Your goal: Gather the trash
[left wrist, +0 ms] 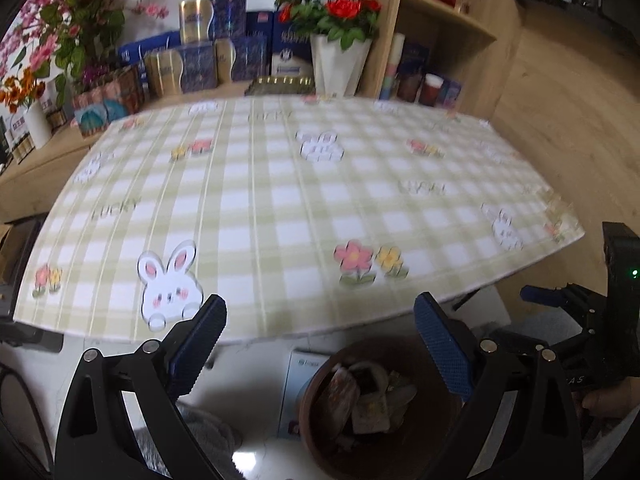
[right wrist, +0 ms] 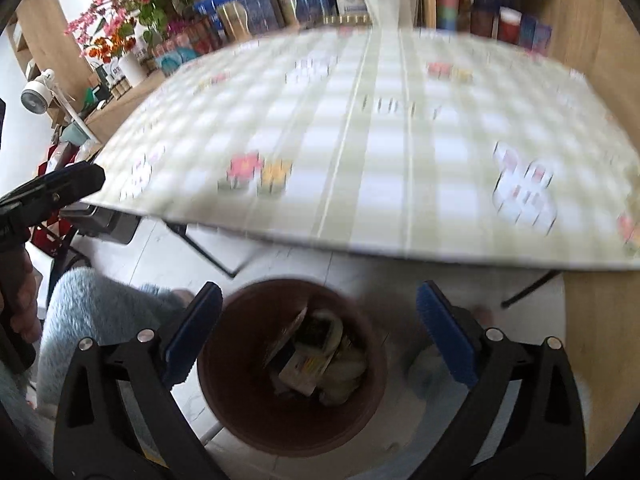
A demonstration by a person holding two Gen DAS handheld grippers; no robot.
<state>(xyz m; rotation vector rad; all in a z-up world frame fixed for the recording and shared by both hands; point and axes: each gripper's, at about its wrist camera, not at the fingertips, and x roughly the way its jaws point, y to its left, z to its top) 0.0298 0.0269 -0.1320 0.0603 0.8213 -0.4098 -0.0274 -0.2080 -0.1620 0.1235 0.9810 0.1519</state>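
Trash (right wrist: 316,354) lies piled inside the brown bin (right wrist: 224,400) on the floor, low in both frames, just under the near edge of the worktop (left wrist: 280,200). It looks like wrappers and crumpled paper; the blur hides the rest. The right gripper (right wrist: 318,332) hangs directly over the bin's mouth, pointing down into it, its blue pads spread wide with nothing between them. The left gripper (left wrist: 320,348) hovers a little off to the bin's left side, also spread apart and empty. I see no loose litter on the checked cloth, so collecting appears largely done. Were anything more to go in, the right gripper sits nearer the bin.
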